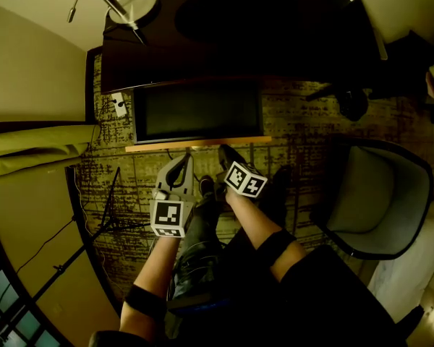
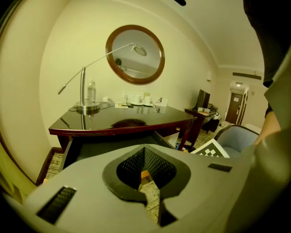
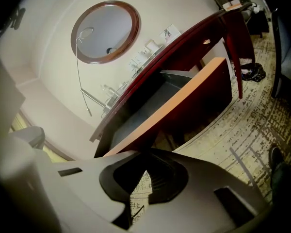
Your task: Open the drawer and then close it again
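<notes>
Head view has the drawer (image 1: 199, 144) standing open under the dark table (image 1: 239, 42). The left hand-held gripper (image 1: 184, 161) and right hand-held gripper (image 3: 144, 171) are pressed shut, empty, just short of its front. An off-centre push might skew and jam it.

Your drawer (image 1: 196, 114) is pulled well out from under the dark glossy tabletop (image 1: 275, 42). It sits level, dark grey inside, with a reddish-brown front and a pale wood strip along the top edge.
</notes>
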